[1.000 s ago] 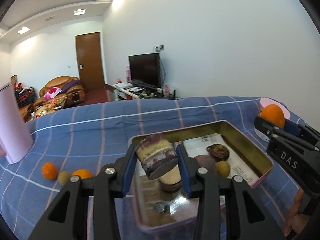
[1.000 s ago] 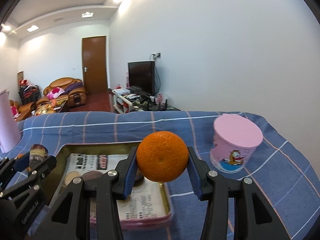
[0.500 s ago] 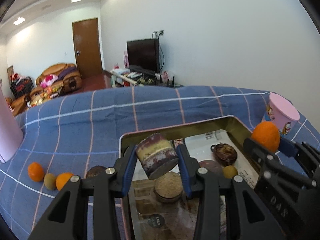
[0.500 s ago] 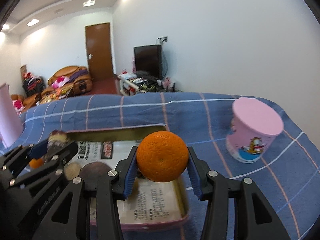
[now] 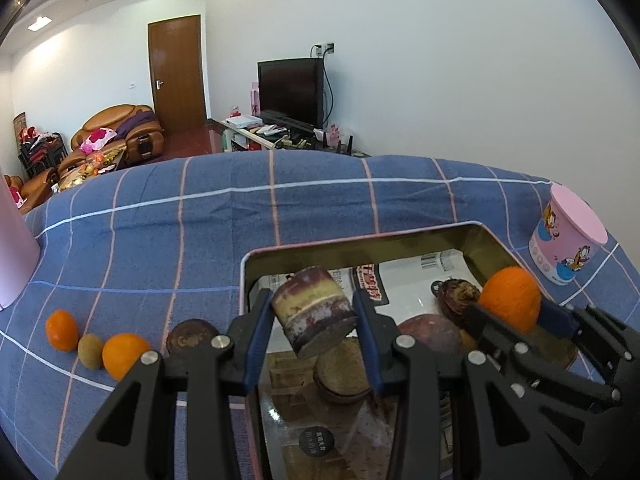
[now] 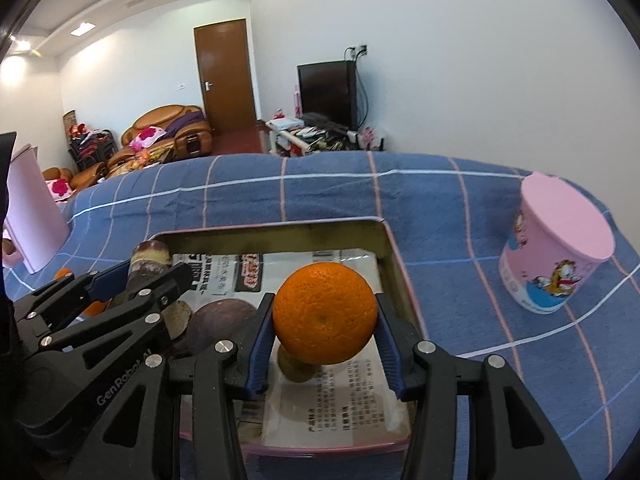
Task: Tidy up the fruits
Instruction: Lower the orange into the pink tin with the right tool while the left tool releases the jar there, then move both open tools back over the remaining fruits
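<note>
- Left gripper (image 5: 316, 322): its blue pads are clamped on a banded purple-and-yellow chunk (image 5: 314, 310), apparently a cut piece of fruit, which hangs over the near-left part of the tin tray (image 5: 360, 236).
- Right gripper (image 6: 325, 332): its pads are clamped on an orange (image 6: 325, 314), held above the tray's right half, just inside the right wall.
- Already in the tray, below and between the two grippers: a round dark purple fruit (image 5: 430, 334), a wrinkled dark fruit (image 5: 458, 294) beyond it, a brown disc-shaped piece (image 5: 342, 372) under the left gripper's load, and a small greenish-brown fruit (image 6: 294, 366) directly beneath the orange.
- Outside the tray, on the checked blue cloth (image 5: 160, 240) to the left of the left gripper: two oranges (image 5: 124, 354), a kiwi-like fruit (image 5: 90, 350) between them, and a dark round piece (image 5: 192, 336) beside the tray wall.
- Judged progress: roughly midway; two pieces are poised for release, and about four await collection.
- Pink cup (image 6: 556, 248): stands right of the right gripper, apart from the tray.
</note>
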Available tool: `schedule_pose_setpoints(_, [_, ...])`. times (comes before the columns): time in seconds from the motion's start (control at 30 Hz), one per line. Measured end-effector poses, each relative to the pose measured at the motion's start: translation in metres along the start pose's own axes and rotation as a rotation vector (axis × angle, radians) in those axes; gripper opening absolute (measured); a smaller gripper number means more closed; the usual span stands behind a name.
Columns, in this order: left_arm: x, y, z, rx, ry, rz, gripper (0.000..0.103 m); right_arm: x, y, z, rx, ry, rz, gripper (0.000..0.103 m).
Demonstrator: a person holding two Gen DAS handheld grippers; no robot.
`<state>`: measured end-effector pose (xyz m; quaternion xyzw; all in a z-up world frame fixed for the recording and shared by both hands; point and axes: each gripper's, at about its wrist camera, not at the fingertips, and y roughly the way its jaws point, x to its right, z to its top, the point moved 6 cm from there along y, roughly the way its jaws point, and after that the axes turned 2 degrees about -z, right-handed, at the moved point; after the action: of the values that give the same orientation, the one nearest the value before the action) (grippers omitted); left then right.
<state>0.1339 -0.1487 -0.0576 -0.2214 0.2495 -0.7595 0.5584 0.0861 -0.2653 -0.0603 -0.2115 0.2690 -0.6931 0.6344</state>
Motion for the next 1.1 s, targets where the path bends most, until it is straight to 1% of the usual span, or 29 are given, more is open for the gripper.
schedule_pose_setpoints(0.1, [-0.002,-0.001,0.000,0.004,-0.005,0.002,0.042,0.001,0.000,-0.001,-0.003,0.018,0.010,0.053])
schedule_pose_setpoints(0.17, [-0.003,-0.002,0.000,0.008,-0.008,0.001,0.042,0.003,-0.002,-0.001,0.009,0.036,0.006,0.062])
schedule_pose_setpoints(0.27, [-0.004,-0.004,-0.001,0.011,-0.008,0.001,0.043,0.004,-0.009,0.001,0.042,0.053,0.027,0.063])
schedule_pose_setpoints(0.33, [-0.004,-0.006,-0.001,0.019,-0.005,0.001,0.045,0.005,-0.016,0.001,0.075,0.057,0.021,0.063])
schedule_pose_setpoints(0.4, [-0.004,-0.012,-0.001,0.043,0.001,0.007,0.053,0.007,-0.026,0.003,0.126,0.065,-0.005,0.063])
schedule_pose_setpoints(0.43, [-0.004,-0.015,-0.001,0.058,0.004,0.014,0.063,0.009,-0.031,0.003,0.148,0.069,-0.018,0.063])
schedule_pose_setpoints(0.47, [-0.004,-0.020,-0.001,0.078,0.008,0.027,0.077,0.011,-0.035,0.004,0.173,0.075,-0.033,0.063])
schedule_pose_setpoints(0.5, [-0.005,-0.025,-0.001,0.099,0.012,0.041,0.082,0.015,-0.041,0.006,0.206,0.085,-0.058,0.063])
schedule_pose_setpoints(0.57, [-0.003,-0.039,0.000,0.165,0.025,0.059,0.103,0.023,-0.051,0.008,0.268,0.105,-0.113,0.063])
schedule_pose_setpoints(0.63, [0.001,-0.051,0.000,0.226,0.048,0.067,0.103,0.028,-0.059,0.013,0.318,0.122,-0.144,0.064])
schedule_pose_setpoints(0.67, [0.003,-0.054,0.001,0.237,0.060,0.067,0.103,0.031,-0.063,0.014,0.336,0.132,-0.153,0.072])
schedule_pose_setpoints(0.73, [0.007,-0.055,0.000,0.236,0.090,0.072,0.103,0.035,-0.068,0.014,0.366,0.148,-0.181,0.080])
schedule_pose_setpoints(0.8, [0.009,-0.053,0.001,0.221,0.101,0.083,0.103,0.035,-0.070,0.014,0.383,0.141,-0.202,0.080])
schedule_pose_setpoints(0.9, [0.007,-0.051,0.001,0.206,0.092,0.090,0.103,0.031,-0.070,0.012,0.394,0.122,-0.231,0.080])
schedule_pose_setpoints(1.03, [0.000,-0.053,-0.001,0.206,0.060,0.081,0.103,0.032,-0.070,0.010,0.386,0.108,-0.240,0.080])
schedule_pose_setpoints(1.1, [-0.004,-0.055,-0.001,0.216,0.047,0.084,0.103,0.033,-0.073,0.010,0.397,0.105,-0.245,0.080])
